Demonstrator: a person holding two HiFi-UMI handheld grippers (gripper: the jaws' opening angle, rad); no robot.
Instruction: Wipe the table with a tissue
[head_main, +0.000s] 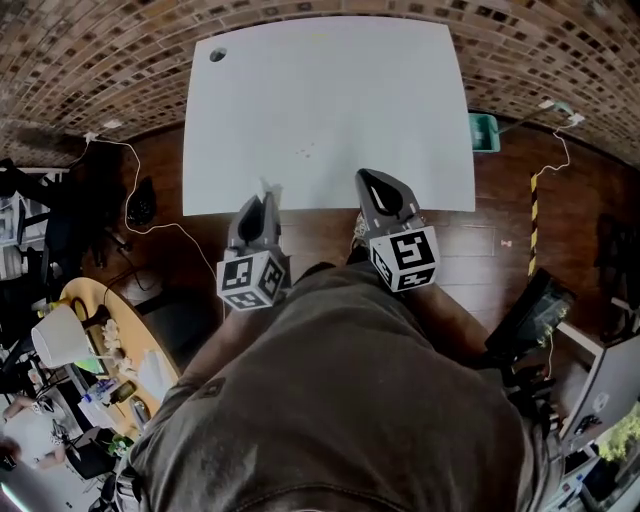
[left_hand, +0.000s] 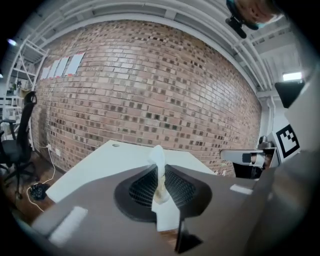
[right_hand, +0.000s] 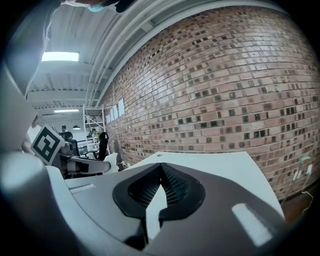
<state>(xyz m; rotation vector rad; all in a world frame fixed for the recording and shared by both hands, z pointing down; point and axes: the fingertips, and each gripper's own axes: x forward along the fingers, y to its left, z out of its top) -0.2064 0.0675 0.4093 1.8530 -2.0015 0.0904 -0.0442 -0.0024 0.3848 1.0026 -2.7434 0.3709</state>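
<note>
At near edge of table (head_main: 330, 100): both tools side by side, apart, pointing toward far side. L gripper (head_main: 267, 203): clamped on tissue (left_hand: 159, 167), white tuft sticking up past tips, just over table's near edge. R gripper (right_hand: 161, 169): pressed together at tips, nothing betw. Small round hole (head_main: 217, 55) at far-left corner. Brick wall (left_hand: 150, 90) behind table.

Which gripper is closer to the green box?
Right. The right gripper is left of the green box, at the near edge of the table. The left gripper, pinching the tissue, is farther left.
</note>
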